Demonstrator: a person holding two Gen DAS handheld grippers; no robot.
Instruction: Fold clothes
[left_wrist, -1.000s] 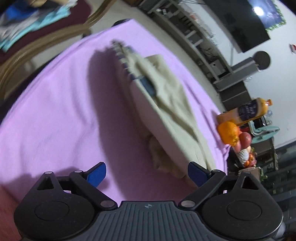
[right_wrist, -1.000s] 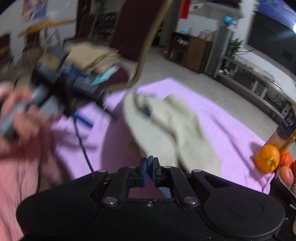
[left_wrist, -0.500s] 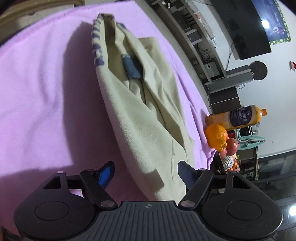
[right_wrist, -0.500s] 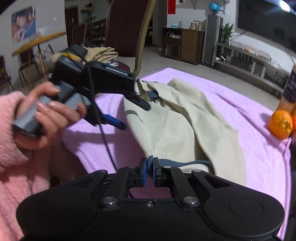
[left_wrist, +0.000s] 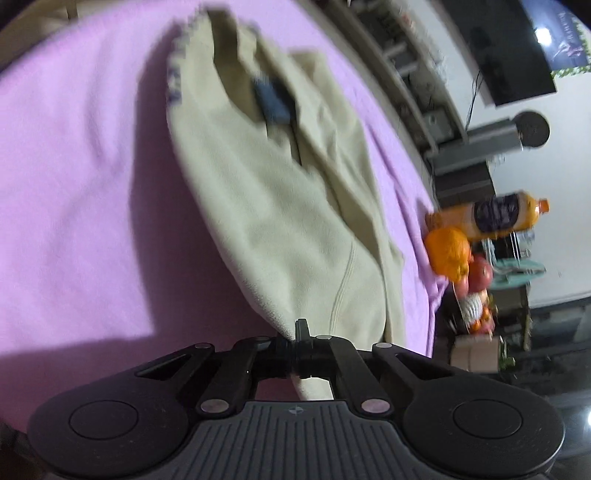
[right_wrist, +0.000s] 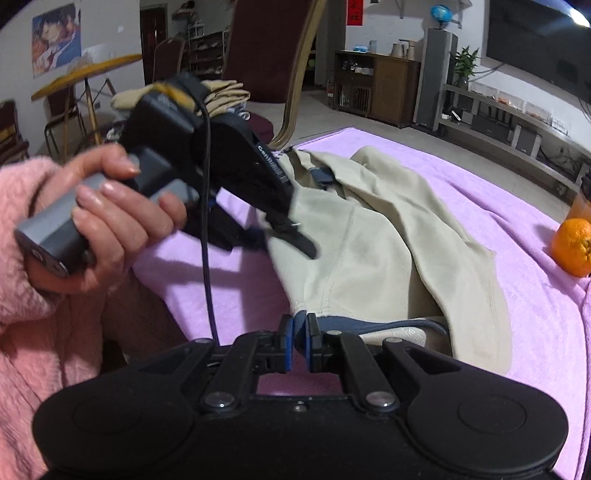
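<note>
Two grippers pinching one beige garment (right_wrist: 373, 243) at its near edge: left gripper (left_wrist: 302, 341) clamped on fleece side, right gripper (right_wrist: 300, 343) on blue-trimmed hem. Draped across pink blanket (left_wrist: 74, 184), orange (right_wrist: 574, 246) beyond its far side. Likely gripped to tension the edge for folding.

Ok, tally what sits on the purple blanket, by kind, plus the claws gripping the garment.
Beige garment: 1
Orange: 1
Juice bottle: 1
Claws shut on the garment: 2, left claw and right claw
Total: 5
</note>
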